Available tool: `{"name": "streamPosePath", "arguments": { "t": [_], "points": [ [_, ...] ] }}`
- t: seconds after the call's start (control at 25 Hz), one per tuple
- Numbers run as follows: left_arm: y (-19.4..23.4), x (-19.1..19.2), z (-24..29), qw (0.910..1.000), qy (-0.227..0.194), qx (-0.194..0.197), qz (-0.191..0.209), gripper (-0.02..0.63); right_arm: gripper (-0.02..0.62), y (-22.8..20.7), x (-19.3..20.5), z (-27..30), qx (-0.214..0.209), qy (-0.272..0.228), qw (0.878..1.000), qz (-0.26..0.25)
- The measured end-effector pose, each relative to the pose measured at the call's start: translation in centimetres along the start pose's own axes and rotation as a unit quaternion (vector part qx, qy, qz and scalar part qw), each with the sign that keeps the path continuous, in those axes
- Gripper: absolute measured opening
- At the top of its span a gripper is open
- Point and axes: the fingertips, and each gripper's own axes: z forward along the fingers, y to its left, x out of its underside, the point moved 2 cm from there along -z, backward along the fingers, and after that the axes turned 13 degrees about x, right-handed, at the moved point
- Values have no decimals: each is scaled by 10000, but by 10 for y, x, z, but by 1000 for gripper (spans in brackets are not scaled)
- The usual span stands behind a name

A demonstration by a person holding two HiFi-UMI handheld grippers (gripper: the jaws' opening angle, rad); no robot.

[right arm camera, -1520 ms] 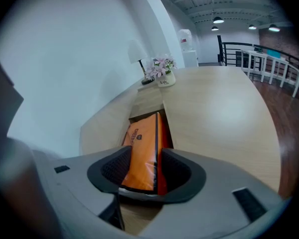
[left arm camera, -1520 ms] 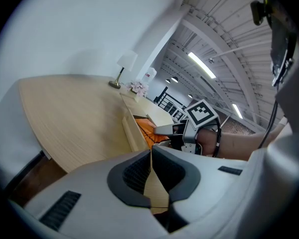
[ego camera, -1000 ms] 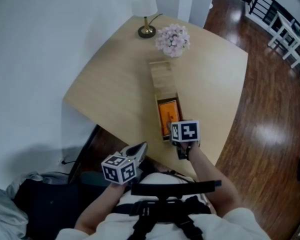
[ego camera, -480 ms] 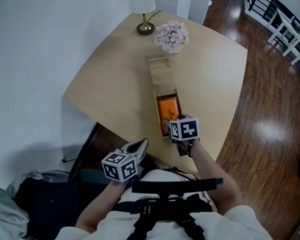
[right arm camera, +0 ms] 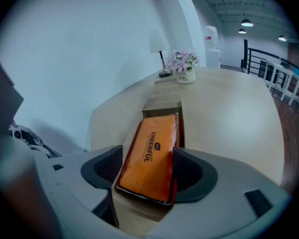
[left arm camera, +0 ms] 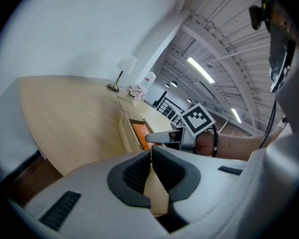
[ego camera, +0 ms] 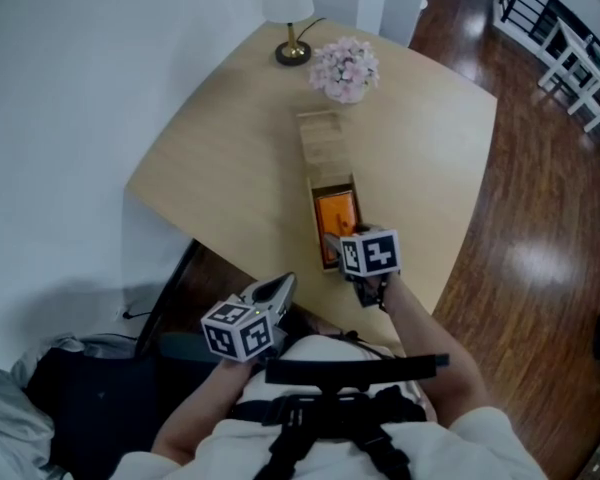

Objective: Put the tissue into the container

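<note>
A long wooden container [ego camera: 314, 211] lies on the table, its sliding lid [ego camera: 320, 140] pushed toward the far end. An orange tissue pack [ego camera: 337, 218] lies in the open part. My right gripper [ego camera: 334, 252] is at the container's near end, pointing down. In the right gripper view the tissue pack [right arm camera: 152, 153] lies between the pads of the right gripper [right arm camera: 149, 159]. Its jaws have just been opening and stand wide, not pressing on the pack. My left gripper [ego camera: 281, 289] hangs off the table's near edge, shut on nothing [left arm camera: 151, 152].
A lamp [ego camera: 292, 28] and a vase of pink flowers [ego camera: 345, 68] stand at the table's far end. Wood floor lies to the right, with white chairs [ego camera: 580, 68] beyond. A dark bag [ego camera: 70, 398] sits on the floor at lower left.
The right gripper's marker cube has rolled slightly at the container's near end. The orange pack stays in the container. The left gripper has not moved.
</note>
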Motion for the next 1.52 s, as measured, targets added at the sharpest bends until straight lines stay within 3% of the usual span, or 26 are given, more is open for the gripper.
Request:
{"name": "streamPosePath", "arguments": {
  "t": [0.76, 1.52],
  "points": [
    [-15, -16, 11, 9998, -217, 40, -32, 11, 310, -14, -19, -40, -317, -634, 9970, 327],
    [-82, -29, 40, 9961, -101, 806, 351, 2, 310, -74, 11, -127, -436, -1123, 9904, 683]
  ]
}}
